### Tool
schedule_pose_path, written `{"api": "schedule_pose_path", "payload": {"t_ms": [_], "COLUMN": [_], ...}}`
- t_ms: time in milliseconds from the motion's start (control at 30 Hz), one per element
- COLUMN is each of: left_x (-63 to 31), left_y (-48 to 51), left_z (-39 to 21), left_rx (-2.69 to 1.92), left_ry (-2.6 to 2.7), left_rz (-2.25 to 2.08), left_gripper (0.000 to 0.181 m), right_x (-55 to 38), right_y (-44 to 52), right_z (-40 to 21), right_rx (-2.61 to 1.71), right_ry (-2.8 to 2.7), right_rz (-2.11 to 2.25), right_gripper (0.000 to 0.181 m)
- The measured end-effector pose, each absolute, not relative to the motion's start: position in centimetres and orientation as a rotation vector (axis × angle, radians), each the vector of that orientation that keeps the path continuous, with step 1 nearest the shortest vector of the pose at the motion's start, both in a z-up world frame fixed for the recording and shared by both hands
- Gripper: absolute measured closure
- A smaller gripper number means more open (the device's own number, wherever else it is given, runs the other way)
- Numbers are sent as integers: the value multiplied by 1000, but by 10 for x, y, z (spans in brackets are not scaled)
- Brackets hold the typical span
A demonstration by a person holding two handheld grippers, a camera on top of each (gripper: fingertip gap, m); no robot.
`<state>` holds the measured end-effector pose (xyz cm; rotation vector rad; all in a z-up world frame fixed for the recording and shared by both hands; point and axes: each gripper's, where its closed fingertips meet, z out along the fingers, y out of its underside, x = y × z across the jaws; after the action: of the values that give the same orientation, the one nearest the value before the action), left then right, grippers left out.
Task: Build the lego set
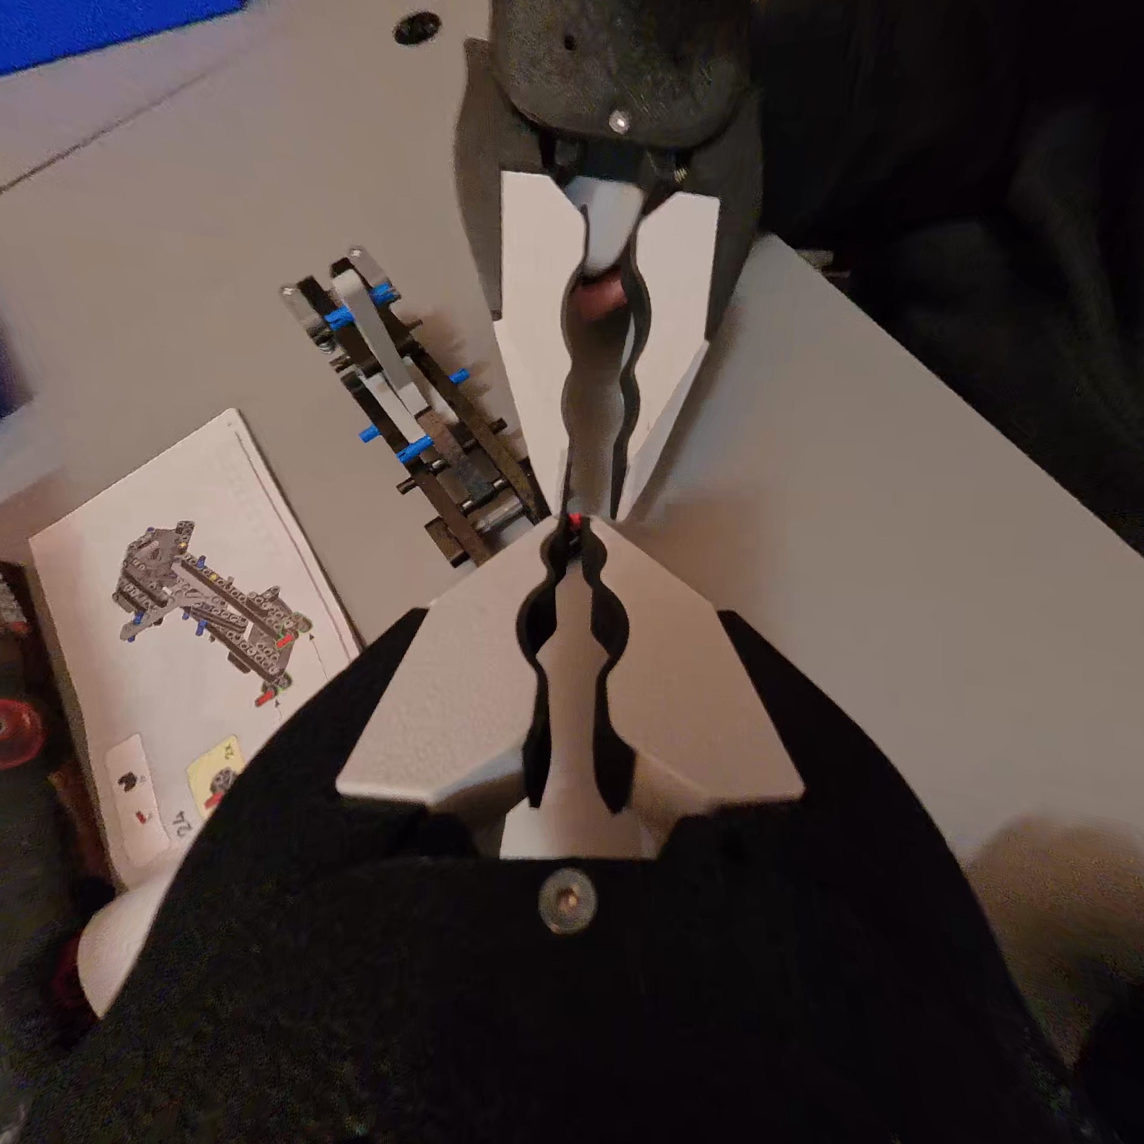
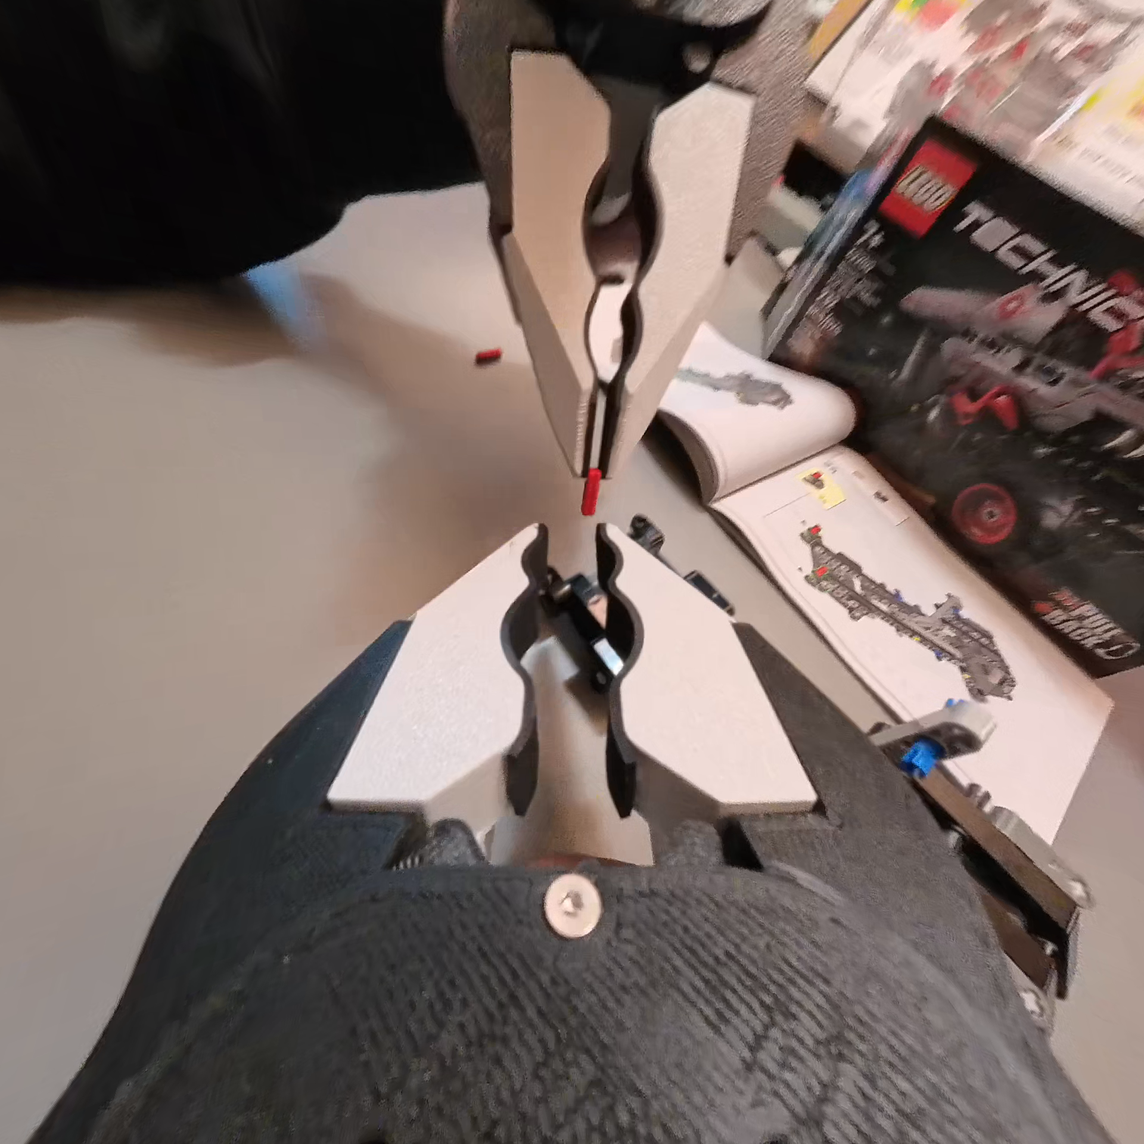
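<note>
Nearest, in the left wrist view, the left gripper [image 1: 572, 526] has its jaws pinched nearly together on a small red pin [image 1: 575, 519], clamped right at the tips. In the right wrist view the same pin [image 2: 591, 491] sticks out of the left gripper's tips [image 2: 594, 473], pointing toward the right gripper [image 2: 571, 531], whose jaws stand a narrow gap apart and hold nothing; the pin's free end sits just short of that gap, not touching. Tip to tip, the two grippers face each other along the 12 o'clock line above the pale table [image 1: 866, 557]. Below and between the right gripper's fingers a black part of the lego chassis [image 2: 585, 619] is visible on the table. From the left view the long black-and-grey chassis [image 1: 402, 396] with blue pins lies at 11 o'clock, flat on the table, just beside the right gripper [image 1: 594, 489] seen farther off. Open instruction booklet [image 1: 204, 619] lies at 9 o'clock, near the chassis. Farther, in the right view, a second red pin [image 2: 488, 356] lies loose on the table at 11 o'clock, and the set's box [image 2: 990, 371] stands at 2 o'clock beyond the booklet [image 2: 897, 588].
</note>
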<state>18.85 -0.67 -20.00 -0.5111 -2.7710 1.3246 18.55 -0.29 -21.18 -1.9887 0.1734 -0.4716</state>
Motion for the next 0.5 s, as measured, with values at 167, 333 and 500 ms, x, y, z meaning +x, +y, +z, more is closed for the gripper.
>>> {"api": "schedule_pose_path", "payload": {"t_ms": [167, 333, 500], "left_x": [189, 192, 200], "left_y": [-4, -5, -10], "left_z": [-195, -193, -184], "left_rx": [-405, -380, -223], "left_ry": [-2785, -2797, -2773], "left_rz": [1373, 1388, 1492], "left_gripper": [181, 181, 181], "right_x": [190, 195, 206], "right_y": [5, 4, -2], "right_z": [-195, -195, -185], "right_rx": [-1882, -1900, -1834], "right_ry": [156, 158, 193], "right_rz": [-613, -682, -810], "right_gripper": [175, 178, 179]}}
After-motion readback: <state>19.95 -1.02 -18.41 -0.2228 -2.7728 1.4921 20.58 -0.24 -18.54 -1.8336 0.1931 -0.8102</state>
